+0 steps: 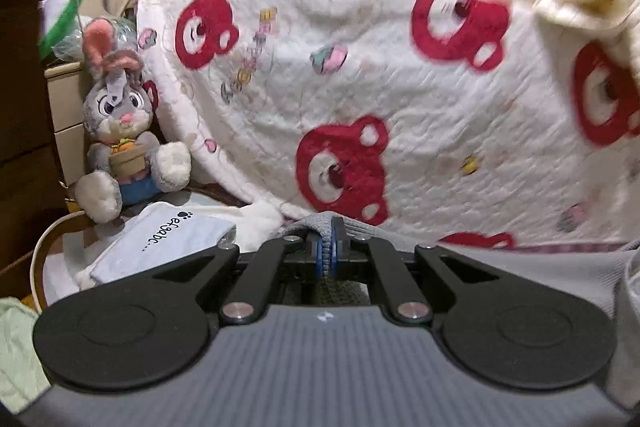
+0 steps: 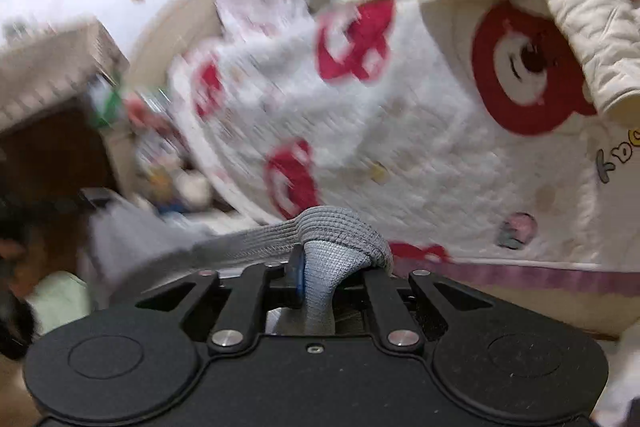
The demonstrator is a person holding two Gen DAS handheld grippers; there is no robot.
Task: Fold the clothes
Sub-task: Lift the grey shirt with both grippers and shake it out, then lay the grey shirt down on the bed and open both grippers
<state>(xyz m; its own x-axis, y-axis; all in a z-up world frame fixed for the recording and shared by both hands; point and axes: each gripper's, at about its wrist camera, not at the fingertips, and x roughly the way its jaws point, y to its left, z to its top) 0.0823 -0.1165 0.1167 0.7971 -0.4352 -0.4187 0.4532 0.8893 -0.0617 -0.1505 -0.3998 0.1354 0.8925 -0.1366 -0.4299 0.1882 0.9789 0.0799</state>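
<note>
Grey knit fabric is pinched in both tools at once. The left hand-held gripper (image 1: 331,247) is clenched on a ribbed edge of the grey garment (image 1: 500,267), its blue pads pressed together with the cloth between them. The right hand-held gripper (image 2: 320,267) is clenched too, with a bunch of the same grey garment (image 2: 340,227) wedged between its jaws and a ribbed band running off to its left. Gripping two separate points of one hem probably serves to lift the piece off the bed and stretch it flat, so that it can hang or be laid straight before a fold. The garment thus sits raised at the grippers, in front of a white quilt with red bear heads (image 1: 360,87) that slopes up behind. A cream padded jacket (image 2: 580,7) lies over the quilt's top edge, and a plush rabbit (image 1: 120,131) sits to the left. Blur in the right wrist view suggests that hand is moving, so how far the folding has come cannot be judged.
</note>
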